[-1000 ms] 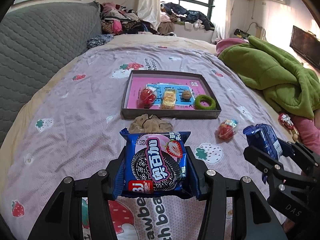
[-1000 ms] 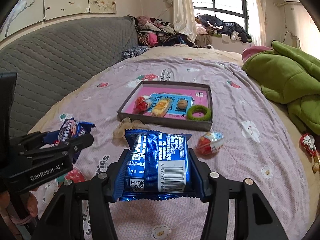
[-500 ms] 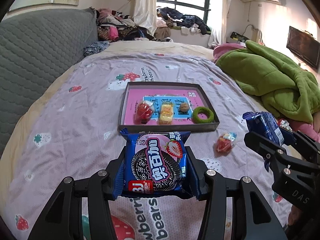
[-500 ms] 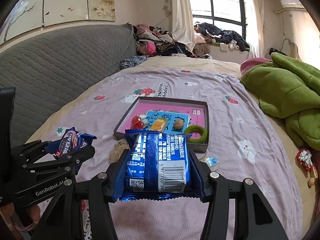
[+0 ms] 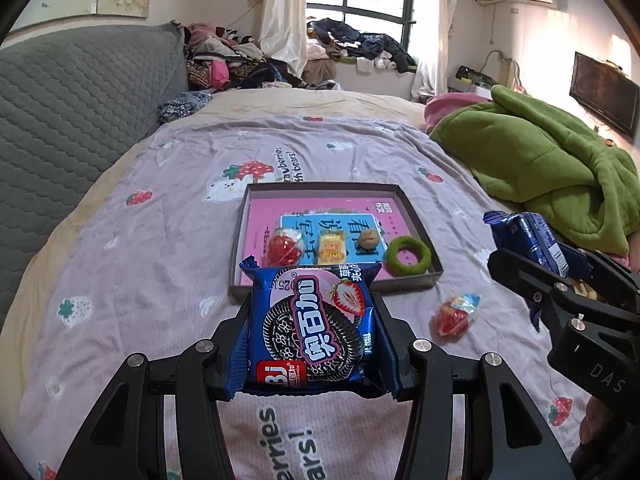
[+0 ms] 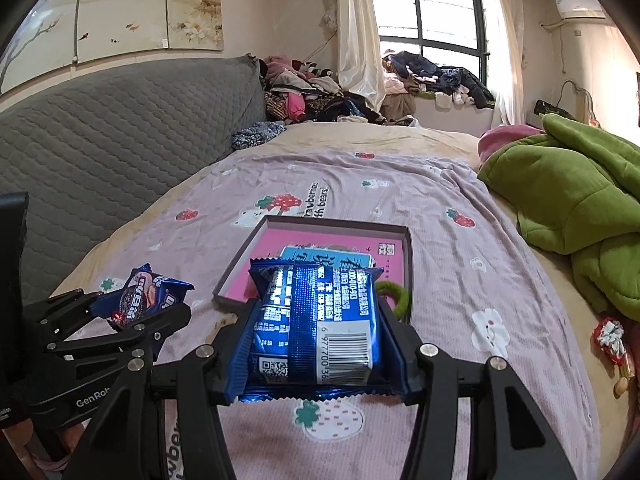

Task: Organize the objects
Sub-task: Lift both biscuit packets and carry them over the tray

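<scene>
Two cookie packs are in the air above the bed (image 5: 132, 264), one in each gripper. The left gripper (image 5: 314, 344) has its fingers clamped on the sides of the strawberry cookie pack (image 5: 314, 324), printed face up. The right gripper (image 6: 314, 340) holds the blue cookie pack (image 6: 316, 328) in the same way, with its barcode side up.

Both packs look light, and their foil is probably slippery and thin. The biscuits inside may crack, so I think a gentle grip across the middle of the long edges is best, not on the crimped ends.

The tray (image 5: 240, 236) lies at 12 o'clock from both packs, and a red wrapped candy (image 5: 454, 316) lies on the sheet at 2 o'clock from the left pack. In the right view the blue pack hides most of the tray's contents; only part of the green ring (image 6: 396, 296) shows.
</scene>
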The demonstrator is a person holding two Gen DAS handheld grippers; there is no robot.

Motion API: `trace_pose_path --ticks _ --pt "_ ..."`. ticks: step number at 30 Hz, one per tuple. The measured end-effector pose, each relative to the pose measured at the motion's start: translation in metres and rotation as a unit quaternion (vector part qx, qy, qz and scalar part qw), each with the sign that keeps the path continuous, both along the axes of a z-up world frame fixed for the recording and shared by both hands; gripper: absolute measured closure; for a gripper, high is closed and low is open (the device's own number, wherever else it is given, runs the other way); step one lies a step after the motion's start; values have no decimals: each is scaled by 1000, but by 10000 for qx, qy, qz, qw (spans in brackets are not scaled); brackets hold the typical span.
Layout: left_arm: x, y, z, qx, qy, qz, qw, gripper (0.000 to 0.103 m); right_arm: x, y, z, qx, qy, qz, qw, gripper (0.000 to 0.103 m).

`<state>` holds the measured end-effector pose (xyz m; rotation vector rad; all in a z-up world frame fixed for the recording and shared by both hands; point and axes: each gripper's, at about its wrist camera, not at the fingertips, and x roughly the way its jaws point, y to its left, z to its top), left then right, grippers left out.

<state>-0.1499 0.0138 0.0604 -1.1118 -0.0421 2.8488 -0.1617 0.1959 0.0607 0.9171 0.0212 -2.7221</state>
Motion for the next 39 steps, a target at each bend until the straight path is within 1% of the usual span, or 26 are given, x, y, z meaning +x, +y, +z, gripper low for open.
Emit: trace_pose_path --ticks 4,8,11,20,30,39 --pt "-17 -3 2 28 -10 -22 10000 49 -12 2 -1 -67 11 -46 10000 48" --pt "-38 -4 6 -28 38 -11 10000 49 -29 3 -3 -97 5 -92 9999 48" --pt "-51 -6 8 30 83 -31 10000 49 -40 2 -3 -74 51 -88 9999 48" --pt "-91 -9 5 -21 106 -18 9999 49 -73 4 -8 -51 96 -165 9998 48" --pt "-139 -27 -12 -38 92 142 9998 49 -115 3 -26 -89 58 -258 9996 48" --pt "-179 -36 -33 -7 191 118 9997 49 -150 7 -41 -72 66 -387 9992 48"
